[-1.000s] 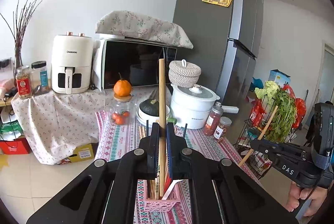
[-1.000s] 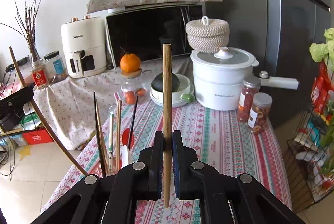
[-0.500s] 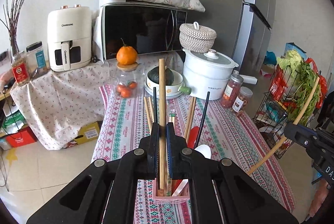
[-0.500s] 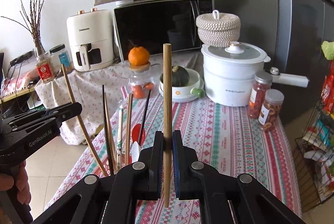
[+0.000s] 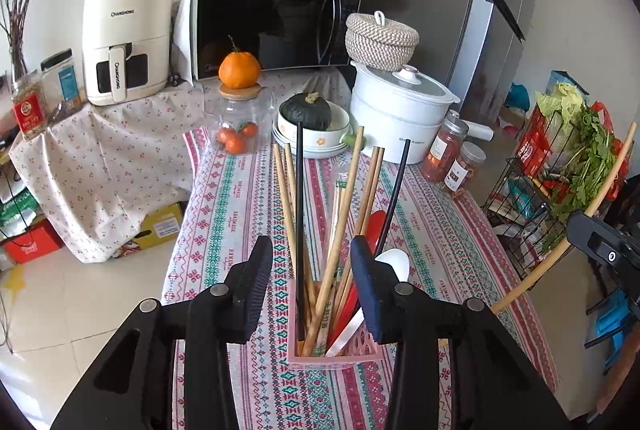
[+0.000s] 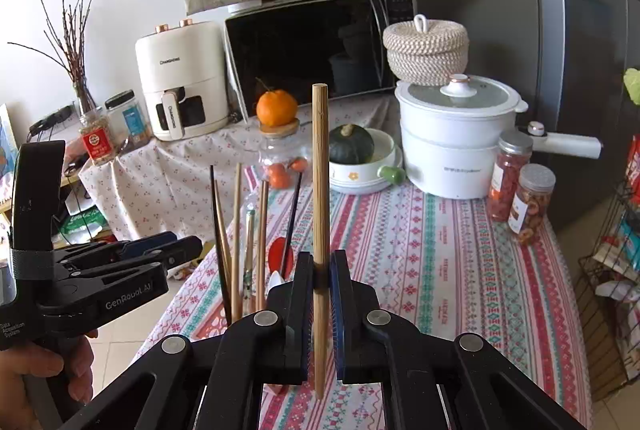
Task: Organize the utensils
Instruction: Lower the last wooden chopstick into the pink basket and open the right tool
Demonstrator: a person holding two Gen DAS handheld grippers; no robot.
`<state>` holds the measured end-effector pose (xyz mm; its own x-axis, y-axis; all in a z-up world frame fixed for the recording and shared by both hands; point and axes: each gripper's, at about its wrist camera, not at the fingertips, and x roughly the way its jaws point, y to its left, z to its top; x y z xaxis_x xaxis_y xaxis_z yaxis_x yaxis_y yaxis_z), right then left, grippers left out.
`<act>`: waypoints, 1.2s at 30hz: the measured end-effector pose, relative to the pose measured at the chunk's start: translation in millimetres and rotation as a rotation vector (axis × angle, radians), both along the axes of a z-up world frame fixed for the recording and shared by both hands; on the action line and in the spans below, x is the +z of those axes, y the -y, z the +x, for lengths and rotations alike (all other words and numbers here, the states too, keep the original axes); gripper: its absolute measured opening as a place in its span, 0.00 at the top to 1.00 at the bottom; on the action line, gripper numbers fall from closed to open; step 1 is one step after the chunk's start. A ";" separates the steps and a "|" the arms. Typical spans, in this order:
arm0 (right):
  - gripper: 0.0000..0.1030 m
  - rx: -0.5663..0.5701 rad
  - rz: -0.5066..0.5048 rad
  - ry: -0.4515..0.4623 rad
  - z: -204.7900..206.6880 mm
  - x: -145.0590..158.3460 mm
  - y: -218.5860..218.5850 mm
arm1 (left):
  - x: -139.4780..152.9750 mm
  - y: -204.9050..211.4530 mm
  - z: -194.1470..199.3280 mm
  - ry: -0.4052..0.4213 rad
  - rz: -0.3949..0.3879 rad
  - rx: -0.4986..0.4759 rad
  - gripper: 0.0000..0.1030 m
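Observation:
A pink utensil holder (image 5: 332,356) stands on the patterned tablecloth (image 5: 420,230), holding several wooden and black chopsticks, a red spoon (image 5: 374,226) and a white spoon (image 5: 394,262). My left gripper (image 5: 312,262) hovers just above it, jaws opening, the pads touching nothing. A wooden chopstick (image 5: 340,226) leans loose in the holder between them. My right gripper (image 6: 321,270) is shut on an upright wooden chopstick (image 6: 320,169), to the right of the holder's chopsticks (image 6: 237,230). It hides the holder itself. The left gripper (image 6: 176,250) shows at the left of the right wrist view.
Behind the holder stand a glass jar (image 5: 238,117) with an orange on top, a bowl with a dark squash (image 5: 306,111), a white pot (image 5: 396,109) and two spice jars (image 5: 456,157). A microwave (image 5: 272,25) and air fryer (image 5: 126,41) sit further back. A wire rack with greens (image 5: 560,157) stands right.
My left gripper came down over the pink holder and opened, letting go of its wooden chopstick, which now leans in the holder. The right gripper kept its chopstick and stayed put.

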<state>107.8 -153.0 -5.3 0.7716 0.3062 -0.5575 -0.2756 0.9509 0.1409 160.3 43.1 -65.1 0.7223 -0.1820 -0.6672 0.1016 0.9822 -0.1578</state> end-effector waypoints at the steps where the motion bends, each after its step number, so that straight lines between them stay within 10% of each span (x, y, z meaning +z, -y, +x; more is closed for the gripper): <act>1: 0.94 0.005 0.004 0.003 -0.5 1.7 -1.5 | 0.6 -2.4 -2.4 -0.006 -0.004 -0.001 0.54; 23: 0.94 0.074 0.102 0.009 36.4 -4.7 -51.8 | -30.1 -44.9 -42.4 -0.120 0.039 -0.026 0.32; 36: 0.93 0.102 0.090 -0.203 75.0 -56.4 -72.0 | -34.4 -49.2 -43.0 -0.138 0.048 -0.037 0.31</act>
<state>182.8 -81.0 -61.7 0.6089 0.4323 -0.6651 -0.3268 0.9007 0.2863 117.2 92.3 -99.5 0.6166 -0.1724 -0.7682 0.1189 0.9849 -0.1256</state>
